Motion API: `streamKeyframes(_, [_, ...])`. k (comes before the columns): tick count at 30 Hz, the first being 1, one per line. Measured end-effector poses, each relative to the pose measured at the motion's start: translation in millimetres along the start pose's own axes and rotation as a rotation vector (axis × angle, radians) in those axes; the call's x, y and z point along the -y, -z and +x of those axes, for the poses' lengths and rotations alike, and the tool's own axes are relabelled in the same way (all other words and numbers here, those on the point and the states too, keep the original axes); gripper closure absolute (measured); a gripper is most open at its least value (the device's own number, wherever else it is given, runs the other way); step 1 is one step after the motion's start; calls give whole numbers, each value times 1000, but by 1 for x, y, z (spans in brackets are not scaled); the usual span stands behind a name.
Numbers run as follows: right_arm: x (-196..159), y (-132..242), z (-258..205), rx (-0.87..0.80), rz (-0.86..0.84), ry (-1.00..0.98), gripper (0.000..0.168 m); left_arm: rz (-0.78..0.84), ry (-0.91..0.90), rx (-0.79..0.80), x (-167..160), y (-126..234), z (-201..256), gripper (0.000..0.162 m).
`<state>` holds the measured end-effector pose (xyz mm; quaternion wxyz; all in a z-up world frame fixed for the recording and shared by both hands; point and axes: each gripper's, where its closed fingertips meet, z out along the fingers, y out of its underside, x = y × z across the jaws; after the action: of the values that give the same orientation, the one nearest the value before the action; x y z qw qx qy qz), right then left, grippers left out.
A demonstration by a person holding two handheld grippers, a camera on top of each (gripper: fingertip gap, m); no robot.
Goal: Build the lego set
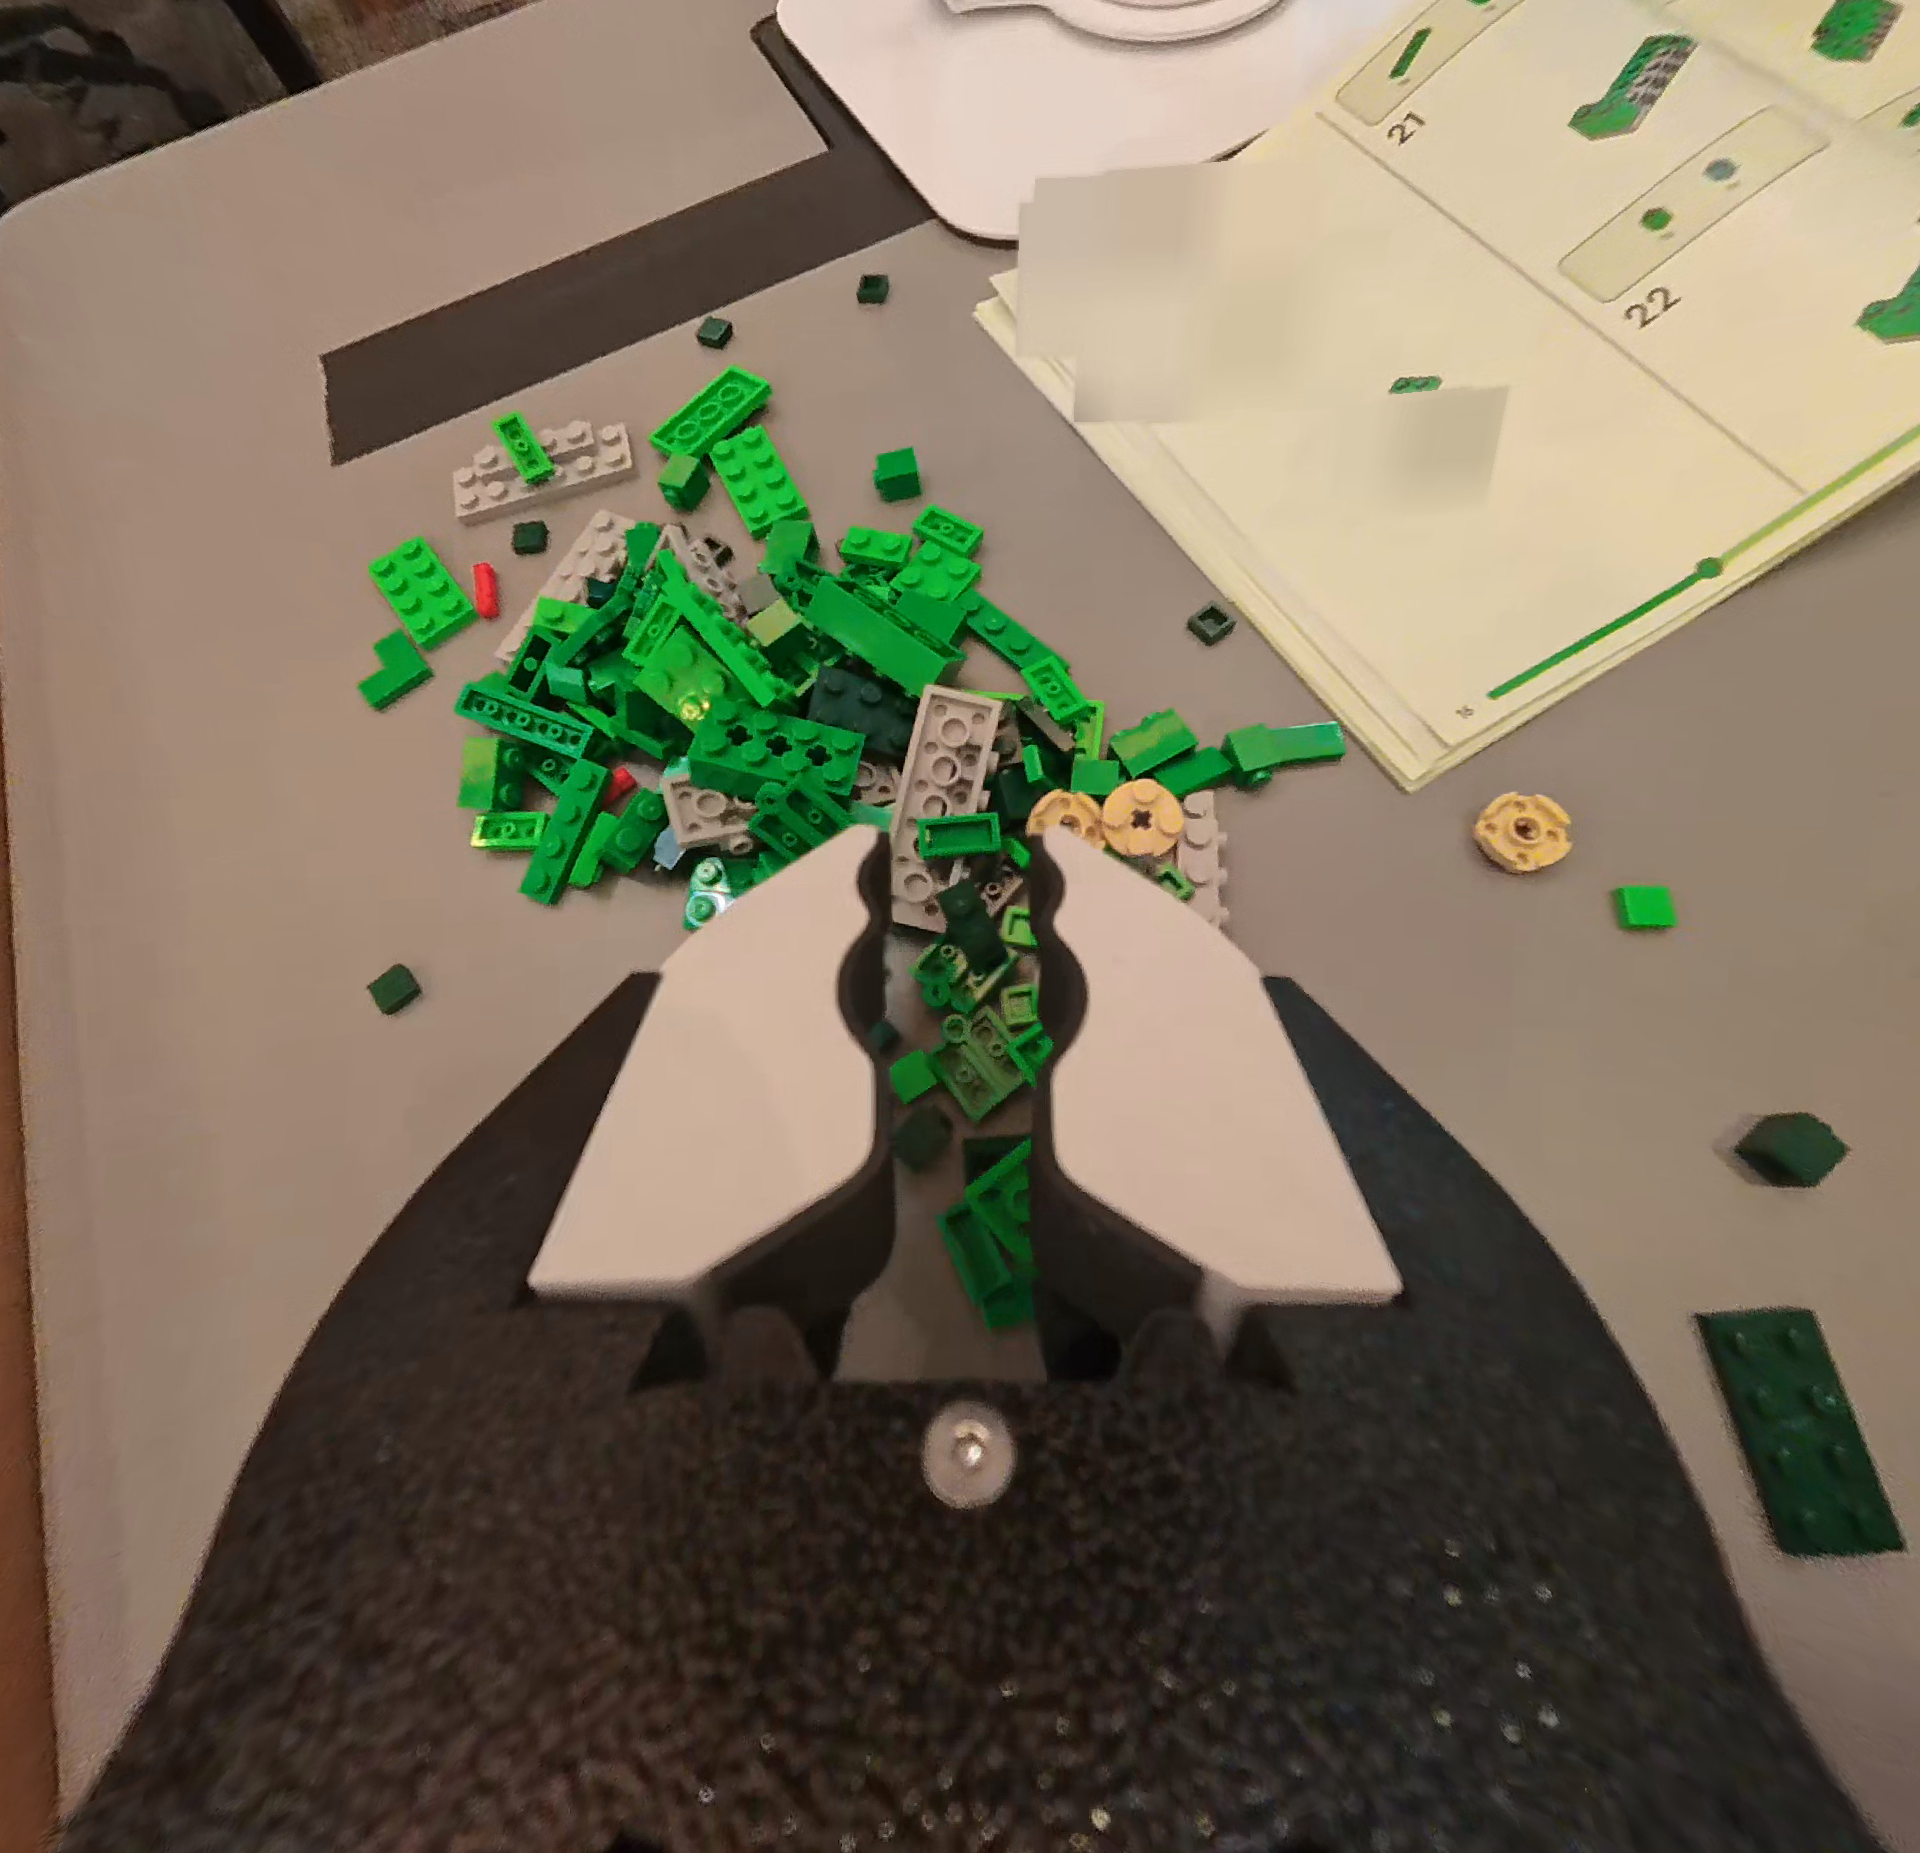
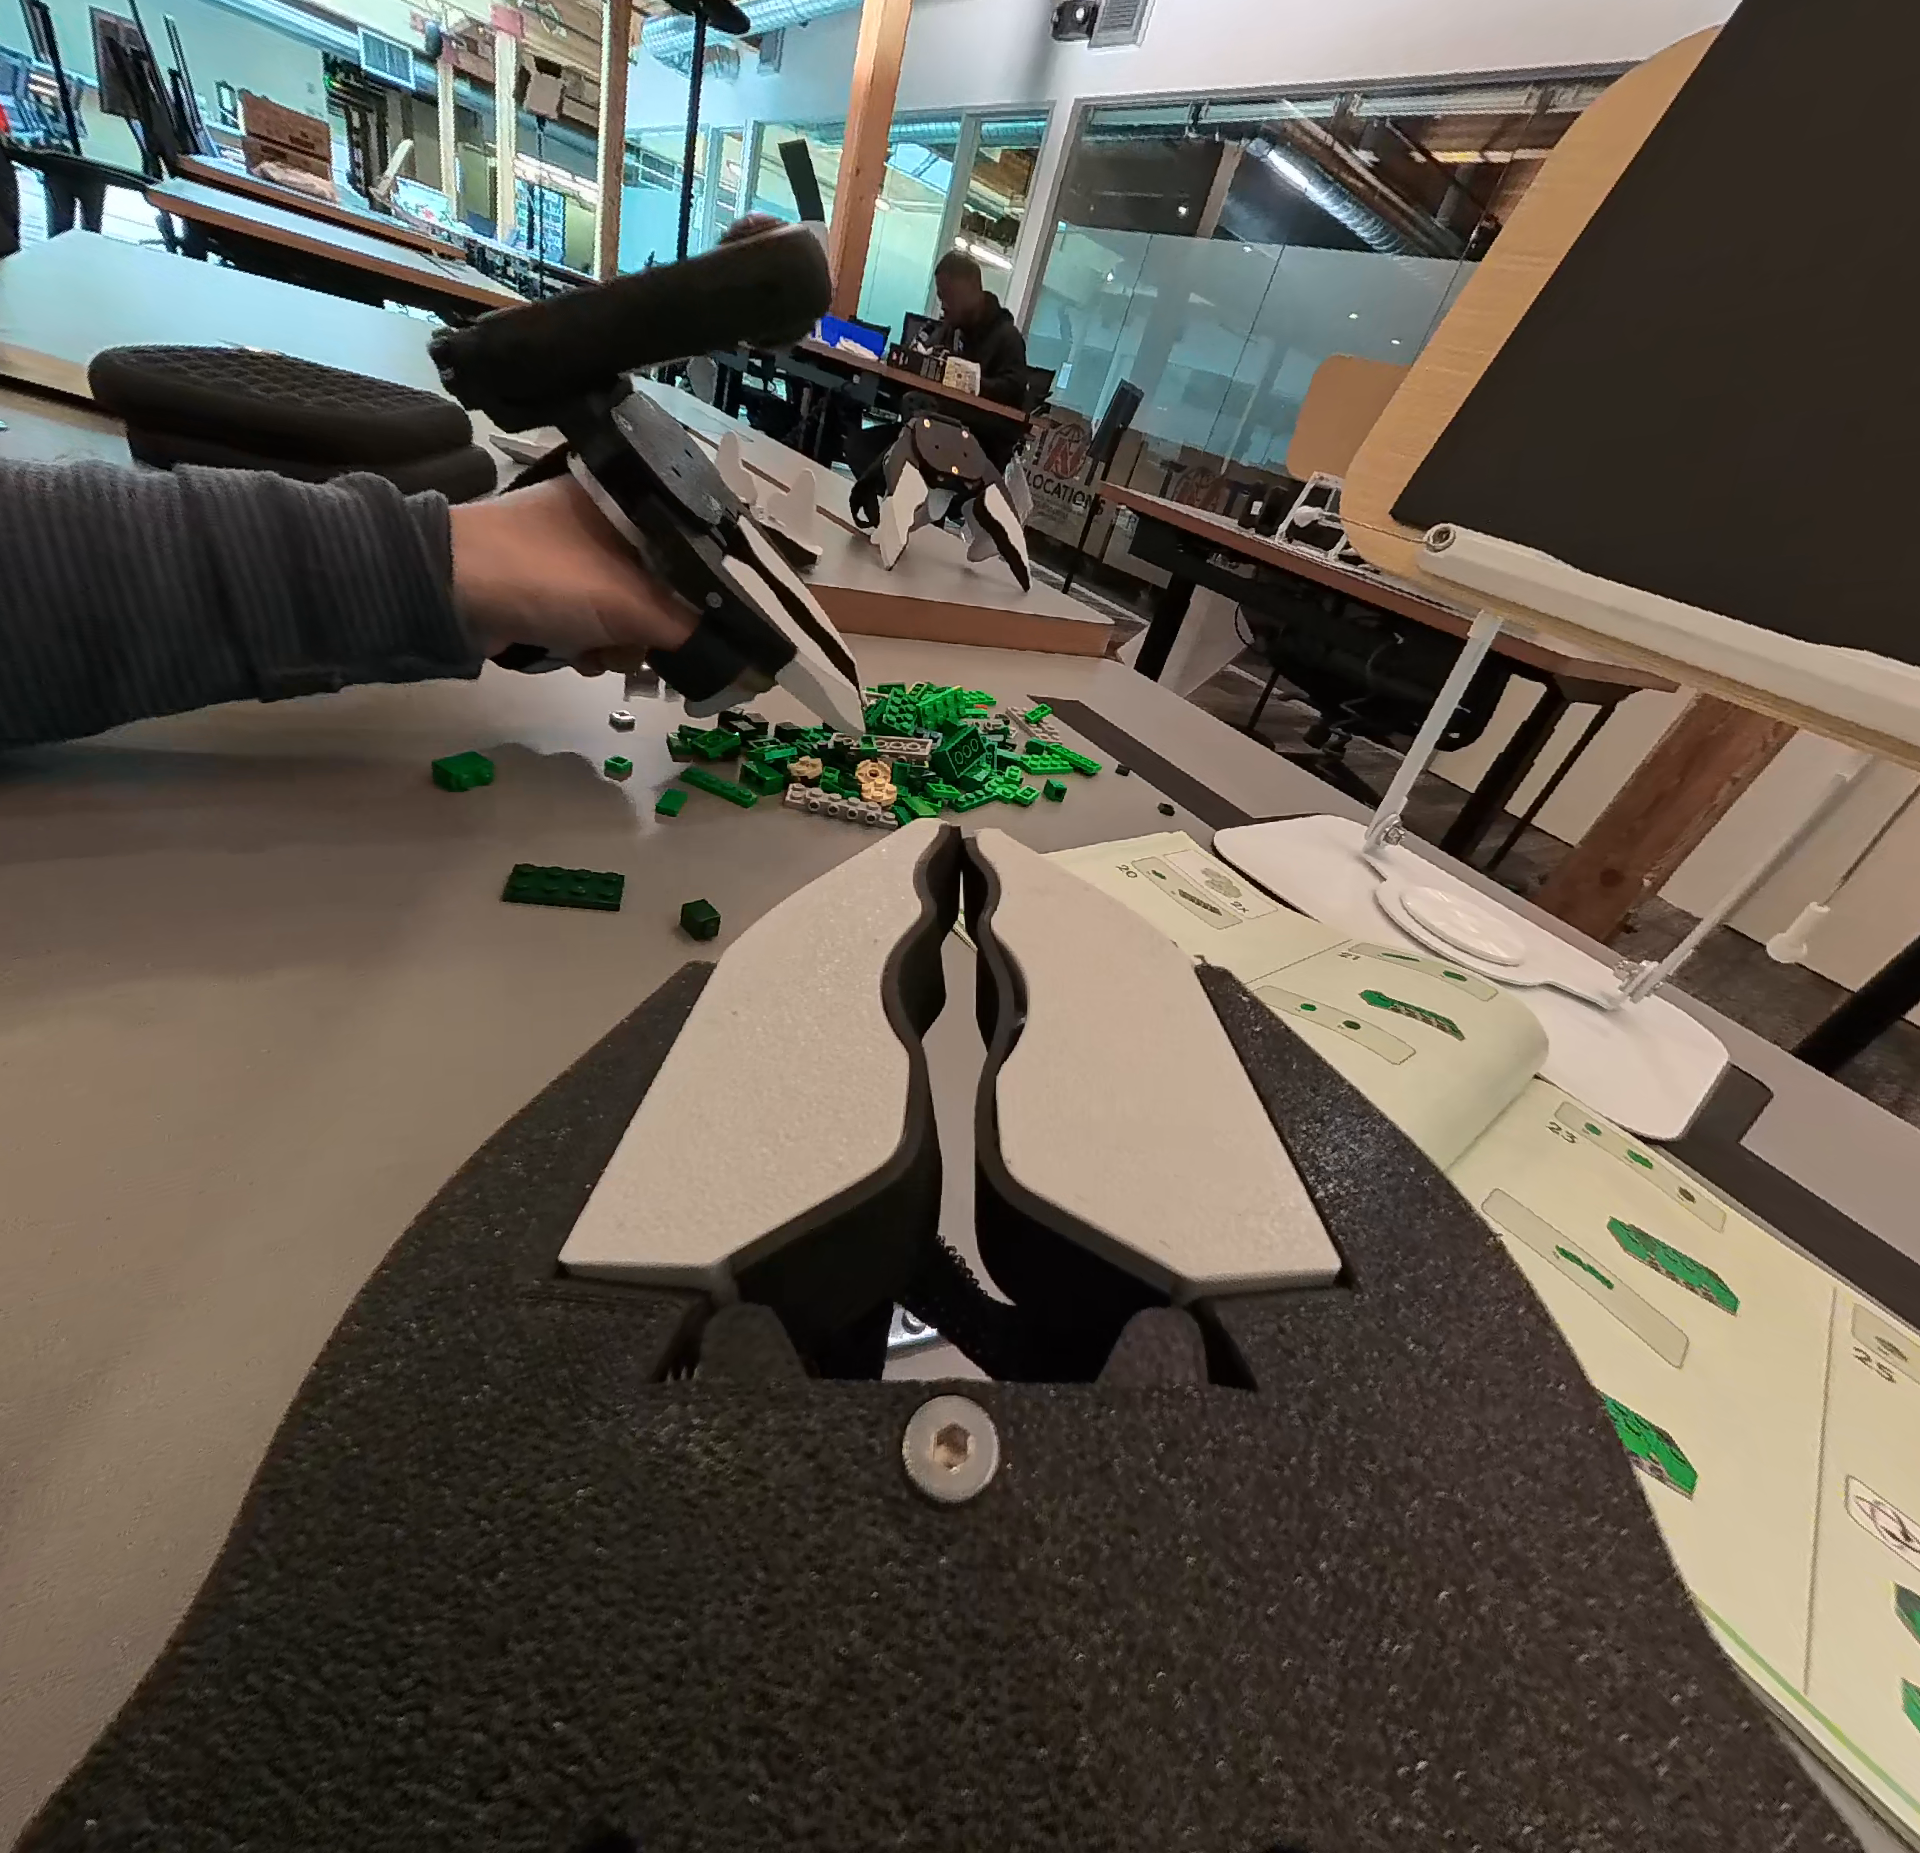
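A: Where are the bricks?

B: Most sit in one loose pile of bricks [image 1: 769, 681] on the grey table [image 1: 208, 972], mainly green with some grey plates and a couple of small red bits. Two tan round pieces [image 1: 1141, 818] lie at the pile's near edge, and a third tan round piece [image 1: 1522, 832] lies apart, toward the booklet.

A: And the left gripper?

B: The left gripper [image 1: 961, 847] points down at the near edge of the pile, its fingers spread with a clear gap and small green bricks showing between them. Nothing is pinched. From the right wrist view a hand [image 2: 551, 577] holds it, tips low over the pile; whether they touch a brick I can't quite tell from that angle.

A: The right one?

B: The right gripper [image 2: 961, 842] hovers above the table on the near side of the pile, fingers pressed almost together, holding nothing.

A: Anything else loose?

B: A dark green plate [image 1: 1803, 1434] lies flat near the left gripper's right side, well apart from the pile, with a dark green small brick [image 1: 1789, 1147] just beyond it. An open instruction booklet [image 1: 1455, 432] lies right of the pile, and a white stand base [image 1: 997, 68] sits past it.
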<state>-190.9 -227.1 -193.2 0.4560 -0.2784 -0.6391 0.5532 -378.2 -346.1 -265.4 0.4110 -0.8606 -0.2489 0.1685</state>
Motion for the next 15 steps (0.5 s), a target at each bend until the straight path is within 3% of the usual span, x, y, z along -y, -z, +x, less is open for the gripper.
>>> streamKeyframes(15, [0, 0, -1, 5, -2, 5, 168, -112, -53, -44, -20, 3, 15, 141])
